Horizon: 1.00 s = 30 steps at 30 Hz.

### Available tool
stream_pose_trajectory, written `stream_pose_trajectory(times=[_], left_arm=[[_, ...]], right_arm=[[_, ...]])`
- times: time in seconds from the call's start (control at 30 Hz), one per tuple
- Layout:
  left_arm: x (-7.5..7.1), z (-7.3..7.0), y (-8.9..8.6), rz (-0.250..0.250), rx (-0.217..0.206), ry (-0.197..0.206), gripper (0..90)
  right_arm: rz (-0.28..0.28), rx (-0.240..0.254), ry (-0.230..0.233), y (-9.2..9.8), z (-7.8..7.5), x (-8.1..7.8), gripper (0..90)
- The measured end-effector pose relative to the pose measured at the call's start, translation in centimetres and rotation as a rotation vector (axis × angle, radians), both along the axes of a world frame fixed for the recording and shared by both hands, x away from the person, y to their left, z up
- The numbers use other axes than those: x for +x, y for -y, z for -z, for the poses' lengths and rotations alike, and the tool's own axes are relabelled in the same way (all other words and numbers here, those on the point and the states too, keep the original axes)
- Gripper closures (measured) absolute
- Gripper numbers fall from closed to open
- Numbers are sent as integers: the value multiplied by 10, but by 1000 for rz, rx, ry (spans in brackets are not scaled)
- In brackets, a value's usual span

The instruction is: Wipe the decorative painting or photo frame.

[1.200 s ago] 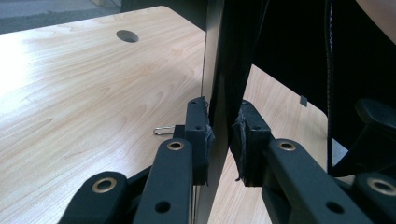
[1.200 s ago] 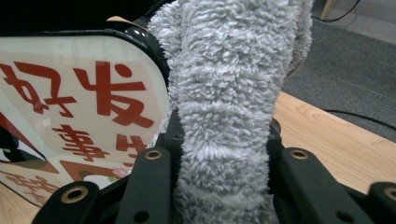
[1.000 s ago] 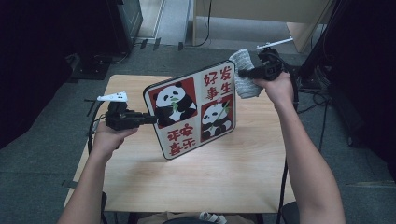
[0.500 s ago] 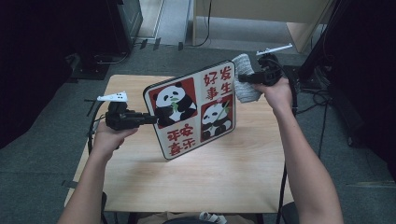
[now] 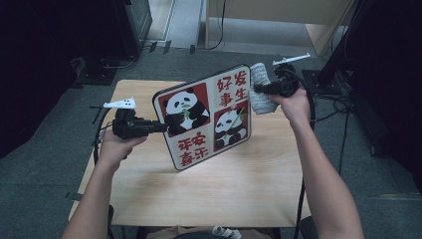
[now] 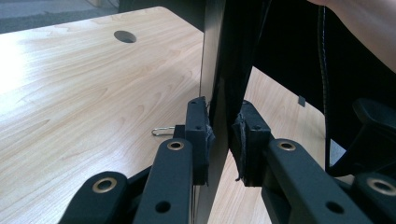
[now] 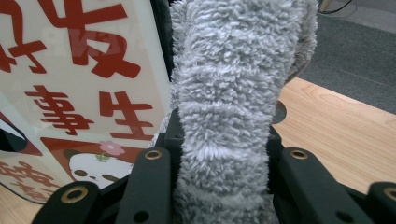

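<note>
A square panda board with red characters stands tilted above the wooden table. My left gripper is shut on its left edge; in the left gripper view the pads pinch the dark edge of the board. My right gripper is shut on a folded grey fluffy cloth, which rests against the board's upper right edge. In the right gripper view the cloth fills the gap between the jaws, with the board's face at its left.
Cables trail off the table's right side over the grey floor. A small wire clip lies on the table near the left gripper. A round cable hole is cut in the tabletop. Dark equipment stands at the far left.
The right hand has moved the cloth a little along the board's upper right edge. The left hand and the board have kept still.
</note>
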State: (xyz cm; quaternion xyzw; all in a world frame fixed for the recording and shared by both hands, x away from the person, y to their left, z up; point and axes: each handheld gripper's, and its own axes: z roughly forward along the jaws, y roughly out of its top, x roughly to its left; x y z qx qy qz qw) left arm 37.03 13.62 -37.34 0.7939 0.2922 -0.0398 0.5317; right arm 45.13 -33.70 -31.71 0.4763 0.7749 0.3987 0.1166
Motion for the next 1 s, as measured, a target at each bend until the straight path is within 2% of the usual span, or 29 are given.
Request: stream_pose_trajectory(times=[0.6, 1.0], left_arm=[[0, 1, 0, -8, -9, -5, 778], [0, 1, -1, -9, -5, -6, 778]], right_arm=[[9, 19, -33, 4, 25, -8, 673], [6, 3, -36, 5, 36, -12, 673]])
